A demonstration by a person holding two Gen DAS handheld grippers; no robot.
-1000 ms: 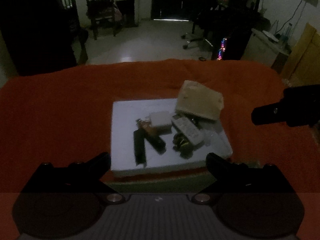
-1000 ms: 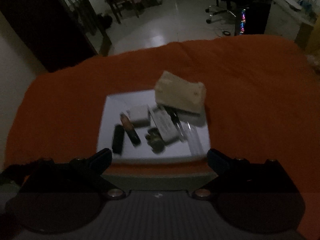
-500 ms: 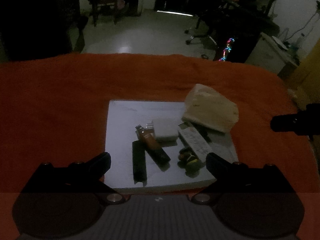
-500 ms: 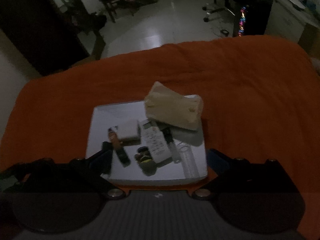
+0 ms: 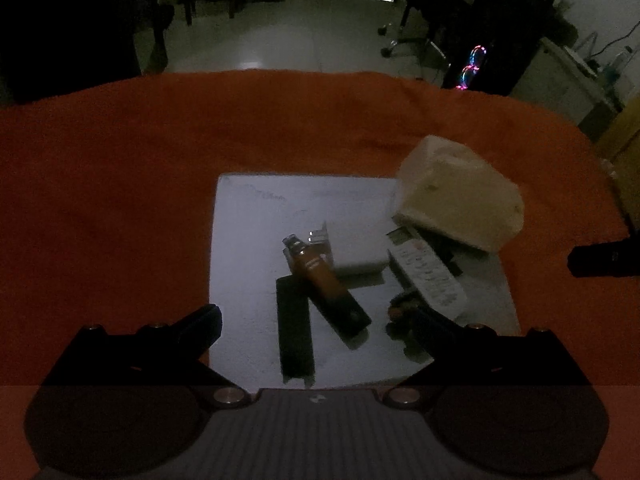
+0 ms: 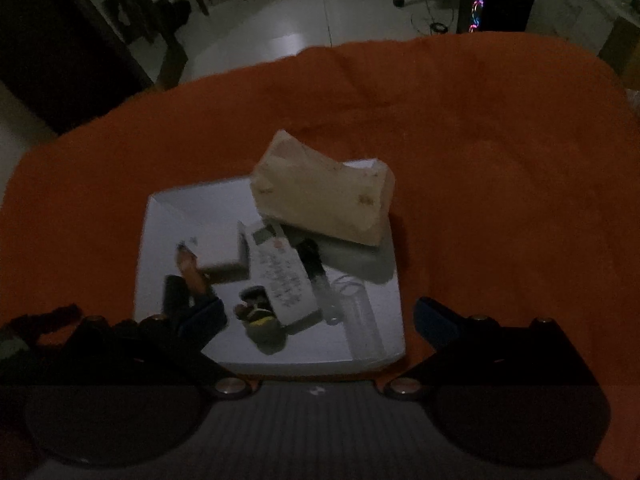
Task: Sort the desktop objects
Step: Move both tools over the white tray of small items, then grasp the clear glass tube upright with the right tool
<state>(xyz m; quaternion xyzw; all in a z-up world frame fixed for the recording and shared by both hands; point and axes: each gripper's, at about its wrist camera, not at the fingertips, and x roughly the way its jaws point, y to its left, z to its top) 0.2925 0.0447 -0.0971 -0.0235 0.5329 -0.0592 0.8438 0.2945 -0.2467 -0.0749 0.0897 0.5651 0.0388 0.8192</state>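
Both grippers moved closer over white tray (image 5: 248, 240); left gripper (image 5: 320, 320) and right gripper (image 6: 320, 316) jaws wide apart, holding nothing

The beige crumpled paper bag (image 6: 324, 200) covers the far right corner of the flat white board (image 6: 192, 216) and the top end of the white remote control (image 6: 280, 268), and whatever lies under it cannot be made out. In the left wrist view the small dark lump with a yellow patch (image 5: 404, 306) is half hidden behind a black fingertip (image 5: 430, 326), too dim to identify. The right gripper (image 5: 600, 262) is cut off by that view's right edge
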